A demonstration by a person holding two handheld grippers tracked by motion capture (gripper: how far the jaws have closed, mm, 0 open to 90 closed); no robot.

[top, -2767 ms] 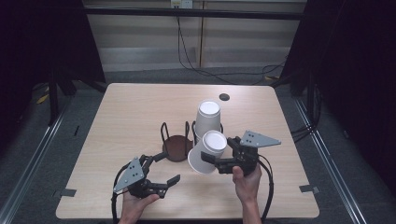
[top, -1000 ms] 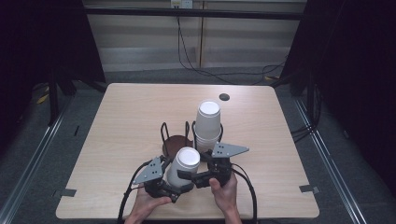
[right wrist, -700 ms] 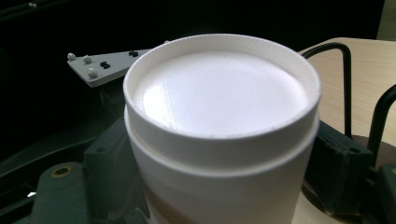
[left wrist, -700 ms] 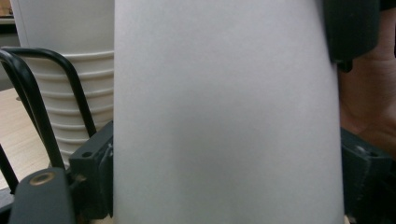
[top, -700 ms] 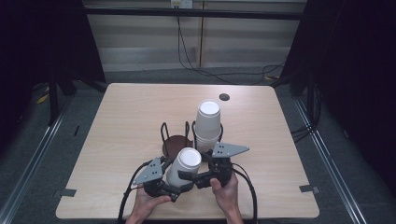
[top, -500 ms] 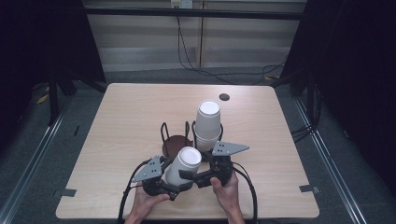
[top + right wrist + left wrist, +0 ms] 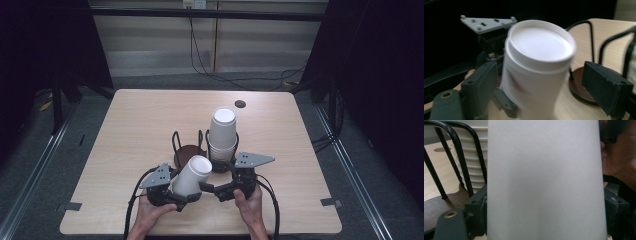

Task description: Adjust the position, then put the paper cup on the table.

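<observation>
Where the high view looks down on the table (image 7: 125, 125), the left claw (image 7: 176, 196) and right claw (image 7: 215, 192) meet at a tilted white cup (image 7: 191, 175), near the front edge, just in front of a black wire rack (image 7: 186, 148) holding a stack of cups (image 7: 222, 134). In the left gripper view, both jaws press the cup's (image 7: 544, 182) wall, clamping it. In the right gripper view, the cup (image 7: 537, 67) stands bottom-up between wide-spread jaws, the right one clearly apart from it.
</observation>
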